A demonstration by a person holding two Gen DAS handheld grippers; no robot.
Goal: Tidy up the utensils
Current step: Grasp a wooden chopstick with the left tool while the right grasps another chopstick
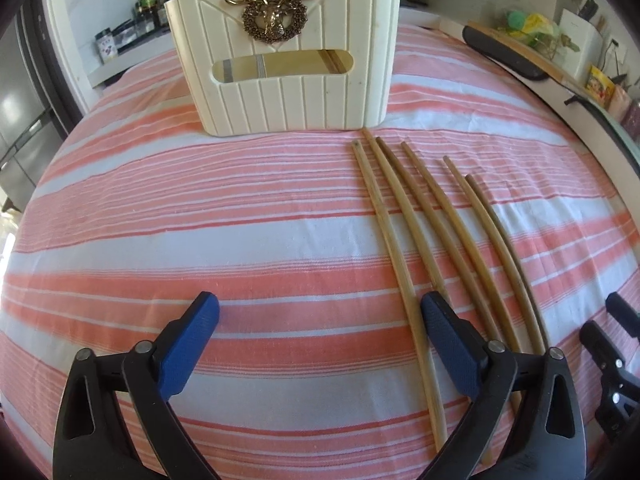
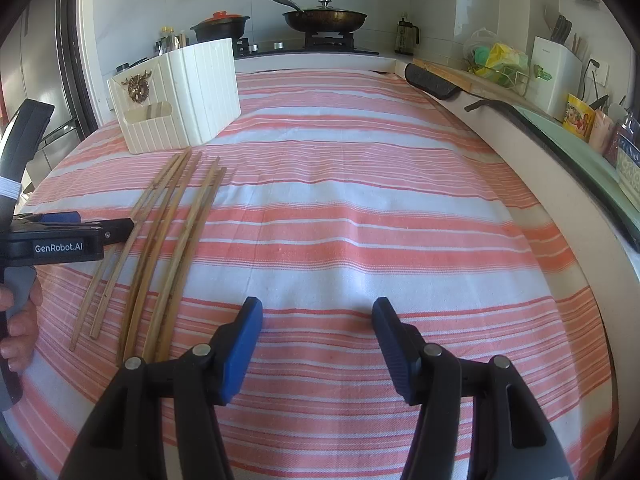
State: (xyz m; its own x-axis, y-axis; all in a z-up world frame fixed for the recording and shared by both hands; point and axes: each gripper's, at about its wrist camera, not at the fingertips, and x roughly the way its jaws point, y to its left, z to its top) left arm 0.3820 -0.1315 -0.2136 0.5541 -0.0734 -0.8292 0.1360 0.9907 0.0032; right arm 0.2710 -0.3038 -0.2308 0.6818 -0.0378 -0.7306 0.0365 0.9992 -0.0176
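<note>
Surface: striped cloth (image 1: 240, 216), orange and white, covering the table; kitchen counter and stove at twelve o'clock.
Holder: one cream caddy (image 1: 284, 60), upright, at twelve o'clock.
Chopsticks: six chopsticks (image 1: 416, 216) lying side by side at one o'clock, apart from the caddy.
Left gripper (image 1: 320, 340): my jaws wide, nothing between, angled down; right finger over the chopsticks.
Right gripper (image 2: 318, 338): half open, empty, over bare cloth.

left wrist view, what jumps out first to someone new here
The cream ribbed plastic holder with its brass stag-head emblem stands at the far side of the pink-and-white striped cloth. Six long bamboo chopsticks lie fanned on the cloth in front of its right corner, and the left gripper hovers open just left of them.
</note>
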